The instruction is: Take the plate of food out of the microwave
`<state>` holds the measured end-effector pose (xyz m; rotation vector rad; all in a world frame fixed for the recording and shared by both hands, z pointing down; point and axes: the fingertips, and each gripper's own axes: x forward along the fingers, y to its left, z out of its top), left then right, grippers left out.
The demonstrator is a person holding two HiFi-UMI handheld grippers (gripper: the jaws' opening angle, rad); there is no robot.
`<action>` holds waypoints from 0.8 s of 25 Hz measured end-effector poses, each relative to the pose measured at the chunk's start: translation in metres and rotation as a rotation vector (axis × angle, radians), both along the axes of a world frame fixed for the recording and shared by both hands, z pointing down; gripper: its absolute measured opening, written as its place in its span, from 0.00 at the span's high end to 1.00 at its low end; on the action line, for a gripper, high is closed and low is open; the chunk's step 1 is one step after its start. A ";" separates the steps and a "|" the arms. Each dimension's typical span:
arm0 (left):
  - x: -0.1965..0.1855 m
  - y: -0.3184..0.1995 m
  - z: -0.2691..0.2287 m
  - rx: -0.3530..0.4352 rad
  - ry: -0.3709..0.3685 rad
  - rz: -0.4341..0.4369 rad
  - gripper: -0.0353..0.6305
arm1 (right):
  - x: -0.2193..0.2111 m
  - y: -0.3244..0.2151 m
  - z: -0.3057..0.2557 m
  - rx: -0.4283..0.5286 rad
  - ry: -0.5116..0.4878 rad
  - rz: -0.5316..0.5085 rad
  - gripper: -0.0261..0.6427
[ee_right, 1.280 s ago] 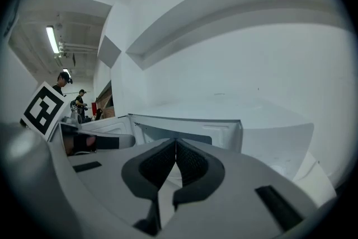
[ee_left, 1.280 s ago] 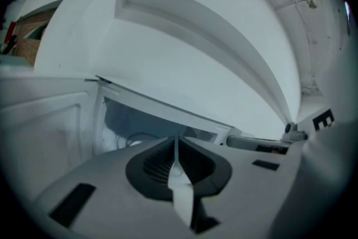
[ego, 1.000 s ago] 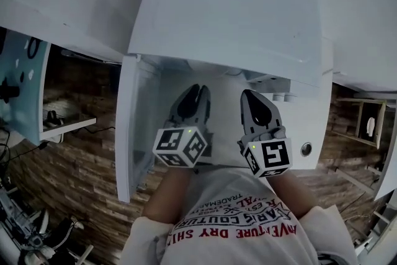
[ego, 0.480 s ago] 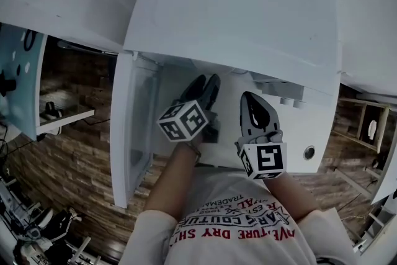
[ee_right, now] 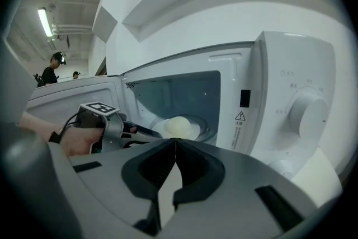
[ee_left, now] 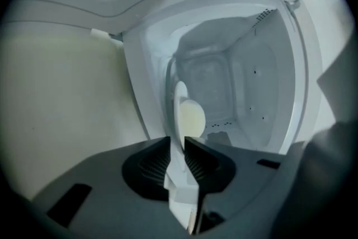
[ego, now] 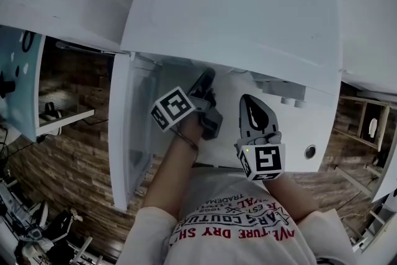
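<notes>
Plate [ee_left: 179, 101] of pale food [ee_left: 192, 117] sits inside the microwave [ego: 236, 15] cavity. Its near rim is pinched in the left gripper [ee_left: 178, 141], whose jaws have just been closing onto it. In the right gripper view the plate is at 12 o'clock, cavity walls well apart from its rim, and the open door [ee_right: 72, 95] swings out at 9 o'clock. Right gripper [ee_right: 176, 141] hovers outside, jaws together on nothing. At 3 o'clock there's a dial [ee_right: 307, 115]. Beside the opening is a warning-triangle label [ee_right: 239, 122], print too small to read. The shirt [ego: 236, 223] shows "DRY" in red, upside down.
</notes>
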<state>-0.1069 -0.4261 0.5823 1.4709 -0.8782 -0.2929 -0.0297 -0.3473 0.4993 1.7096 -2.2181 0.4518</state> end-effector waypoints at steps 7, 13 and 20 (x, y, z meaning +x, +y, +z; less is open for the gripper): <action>0.004 0.001 -0.005 -0.059 0.036 -0.004 0.89 | 0.003 0.007 0.007 -0.032 0.017 0.007 0.94; 0.001 0.003 -0.015 -0.032 0.095 -0.063 0.93 | 0.007 0.013 0.008 -0.035 0.018 0.008 0.94; -0.004 0.017 -0.026 0.022 0.167 -0.085 0.93 | 0.013 0.023 0.007 -0.038 0.030 0.011 0.94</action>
